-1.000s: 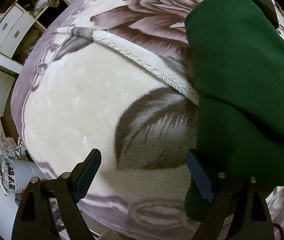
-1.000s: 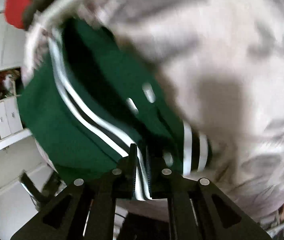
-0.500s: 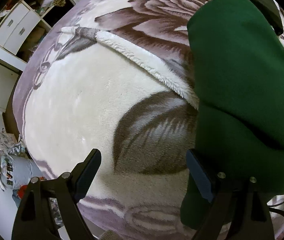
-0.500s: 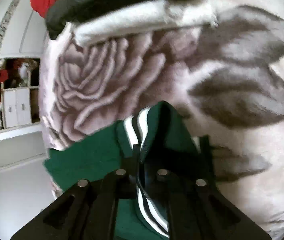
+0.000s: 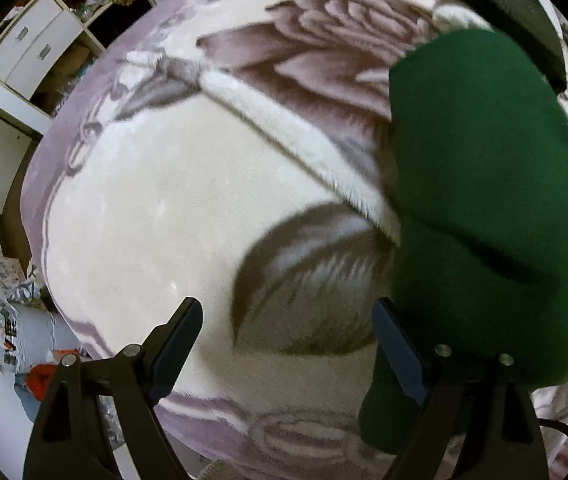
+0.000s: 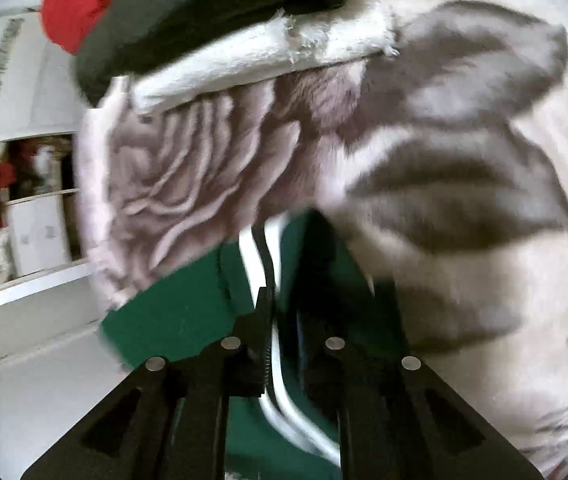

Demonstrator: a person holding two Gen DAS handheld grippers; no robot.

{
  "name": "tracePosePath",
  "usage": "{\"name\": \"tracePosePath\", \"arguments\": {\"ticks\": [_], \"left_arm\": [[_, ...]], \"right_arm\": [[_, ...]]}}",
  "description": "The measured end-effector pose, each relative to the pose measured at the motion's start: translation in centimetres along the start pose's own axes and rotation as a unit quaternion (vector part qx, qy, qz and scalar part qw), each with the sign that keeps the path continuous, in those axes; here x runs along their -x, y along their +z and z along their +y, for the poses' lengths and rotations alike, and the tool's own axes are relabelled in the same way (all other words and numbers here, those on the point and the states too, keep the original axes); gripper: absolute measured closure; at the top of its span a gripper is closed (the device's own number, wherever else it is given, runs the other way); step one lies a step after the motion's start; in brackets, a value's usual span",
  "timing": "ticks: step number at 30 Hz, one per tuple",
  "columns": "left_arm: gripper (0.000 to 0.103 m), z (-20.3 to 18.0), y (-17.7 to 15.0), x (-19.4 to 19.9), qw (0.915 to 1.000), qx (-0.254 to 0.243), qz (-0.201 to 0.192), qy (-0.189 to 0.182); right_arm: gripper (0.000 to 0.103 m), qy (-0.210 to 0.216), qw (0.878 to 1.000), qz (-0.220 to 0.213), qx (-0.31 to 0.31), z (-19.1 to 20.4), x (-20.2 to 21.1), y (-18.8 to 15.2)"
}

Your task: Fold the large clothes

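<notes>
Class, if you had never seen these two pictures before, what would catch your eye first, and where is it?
The green garment fills the right of the left view, lying on a rose-patterned blanket. In the right view its white-striped edge runs between the right gripper fingers, whose jaws are opening. A red cloth sits top left.

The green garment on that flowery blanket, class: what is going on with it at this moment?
A person is folding a green garment with white stripes on a rose-patterned blanket, using two hand-held claws. The right claw has a striped fold of the garment between its fingers, and its jaws are opening. The left claw hangs wide open above the blanket beside the garment, holding nothing.
</notes>
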State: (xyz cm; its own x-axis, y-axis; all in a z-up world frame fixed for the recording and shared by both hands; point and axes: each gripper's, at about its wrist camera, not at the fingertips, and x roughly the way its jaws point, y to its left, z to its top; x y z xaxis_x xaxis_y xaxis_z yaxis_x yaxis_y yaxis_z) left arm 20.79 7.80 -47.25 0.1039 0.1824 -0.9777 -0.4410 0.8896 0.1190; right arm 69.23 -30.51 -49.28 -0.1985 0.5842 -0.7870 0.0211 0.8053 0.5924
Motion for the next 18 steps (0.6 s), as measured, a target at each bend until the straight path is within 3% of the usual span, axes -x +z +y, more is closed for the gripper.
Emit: {"name": "tracePosePath", "arguments": {"ticks": [1,3,7,11,12,13,14,18], "left_arm": [[0.016,0.0,0.7,0.6,1.0,-0.001,-0.009,-0.002],[0.016,-0.2,1.6,1.2,0.9997,-0.006,-0.022,0.0],[0.016,-1.2,3.1,0.8,0.9996,-0.015,-0.024,0.005],[0.016,-2.4,3.9,0.6,0.9993,-0.026,-0.026,0.002],[0.016,-2.8,4.0,0.6,0.9991,-0.032,-0.026,0.006],[0.016,-3.3,4.1,0.5,0.9986,-0.042,-0.028,0.017],[0.016,-3.4,4.2,0.7,0.9981,-0.047,-0.032,0.022],[0.016,-3.5,4.1,0.6,0.9975,-0.06,-0.031,0.023]], "right_arm": [[0.076,0.004,1.0,-0.002,0.003,-0.7,1.1,-1.2],[0.049,0.008,1.0,0.004,-0.001,-2.5,2.4,-4.5],[0.046,-0.008,0.998,0.06,-0.023,-6.3,0.3,-11.1],[0.046,0.032,0.992,0.1,-0.071,-9.7,-3.8,-15.6],[0.054,0.034,0.993,0.09,-0.068,-9.9,-4.3,-16.0],[0.068,0.027,0.995,0.066,-0.063,-9.7,-4.2,-16.4],[0.1,0.029,0.996,0.054,-0.06,-9.5,-4.0,-16.6],[0.101,0.015,0.998,-0.026,-0.053,-8.0,1.6,-18.6]]}}
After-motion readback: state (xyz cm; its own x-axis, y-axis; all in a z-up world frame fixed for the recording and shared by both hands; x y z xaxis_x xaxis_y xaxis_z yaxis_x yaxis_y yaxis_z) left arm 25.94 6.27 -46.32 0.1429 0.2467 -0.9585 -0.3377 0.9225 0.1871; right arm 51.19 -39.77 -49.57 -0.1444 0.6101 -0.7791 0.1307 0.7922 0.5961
